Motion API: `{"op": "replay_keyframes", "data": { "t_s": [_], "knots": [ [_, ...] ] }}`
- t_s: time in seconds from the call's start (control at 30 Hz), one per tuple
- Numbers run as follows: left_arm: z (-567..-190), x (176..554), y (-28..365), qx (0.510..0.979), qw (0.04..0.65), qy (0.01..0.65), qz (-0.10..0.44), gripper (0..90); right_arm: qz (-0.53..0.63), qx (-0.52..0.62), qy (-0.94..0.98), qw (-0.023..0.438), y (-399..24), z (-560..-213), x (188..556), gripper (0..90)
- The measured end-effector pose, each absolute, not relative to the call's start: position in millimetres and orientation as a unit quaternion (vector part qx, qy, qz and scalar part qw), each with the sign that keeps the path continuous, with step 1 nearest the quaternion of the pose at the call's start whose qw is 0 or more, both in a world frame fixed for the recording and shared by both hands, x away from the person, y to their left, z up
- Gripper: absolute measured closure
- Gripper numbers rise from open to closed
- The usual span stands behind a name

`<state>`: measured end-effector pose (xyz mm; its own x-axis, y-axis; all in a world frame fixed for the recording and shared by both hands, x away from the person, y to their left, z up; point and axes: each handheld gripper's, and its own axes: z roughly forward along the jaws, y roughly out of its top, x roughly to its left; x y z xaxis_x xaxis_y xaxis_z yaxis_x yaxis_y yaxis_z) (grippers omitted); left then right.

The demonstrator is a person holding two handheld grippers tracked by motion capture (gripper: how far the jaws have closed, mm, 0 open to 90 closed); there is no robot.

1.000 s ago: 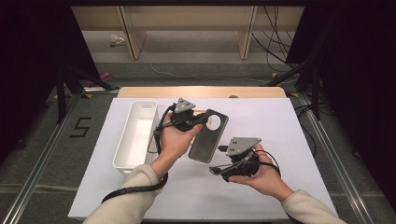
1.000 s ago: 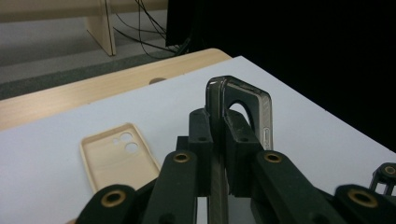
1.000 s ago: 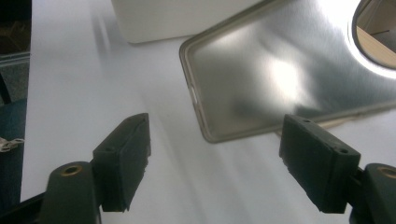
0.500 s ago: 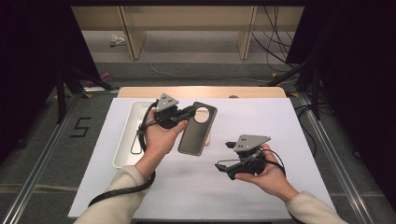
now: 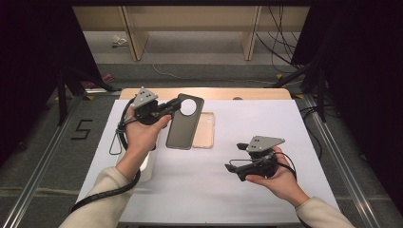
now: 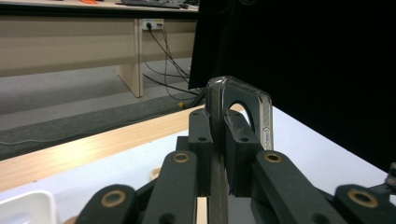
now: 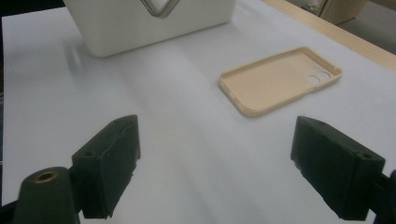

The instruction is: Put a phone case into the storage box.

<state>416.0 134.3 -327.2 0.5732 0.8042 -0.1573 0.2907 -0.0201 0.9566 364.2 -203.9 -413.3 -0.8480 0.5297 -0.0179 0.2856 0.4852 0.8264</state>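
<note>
The left gripper (image 5: 173, 107) is seen raised above the far left part of the table (image 5: 266, 123), its jaws clamped on the edge of a dark phone case (image 5: 185, 122). In the left gripper view the case (image 6: 243, 100) is held edge-on between the two pads, its round camera opening standing above them. From the high view the dark case is seen tilted, hanging over the white sheet and partly covering a beige phone case (image 5: 204, 130).

The beige phone case (image 7: 280, 79) is found lying flat on the table, hollow side up, untouched by either gripper. A white tray (image 7: 149, 23) is noted beyond it in the right gripper view, near the table's left edge.

The right gripper (image 5: 231, 167) is held low over the near right part of the table, well apart from both cases. Its jaws have just been opening and now stand wide, with nothing between them.
</note>
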Motion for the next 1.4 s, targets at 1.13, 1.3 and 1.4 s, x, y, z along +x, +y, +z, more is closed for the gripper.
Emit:
{"op": "replay_keyframes", "data": {
  "t_s": [1.13,1.3,1.4],
  "knots": [
    [-312,431,218,0.647,0.568,0.432,0.269,82.3,0.459,0.272,0.834,0.141,-227,-413,364,16.4],
    [-313,435,224,0.647,0.566,0.433,0.271,82.3,0.462,0.277,0.831,0.142,-232,-413,363,16.3],
    [-314,438,228,0.646,0.564,0.435,0.275,82.3,0.462,0.281,0.829,0.143,-236,-413,362,16.3]
  ]
}}
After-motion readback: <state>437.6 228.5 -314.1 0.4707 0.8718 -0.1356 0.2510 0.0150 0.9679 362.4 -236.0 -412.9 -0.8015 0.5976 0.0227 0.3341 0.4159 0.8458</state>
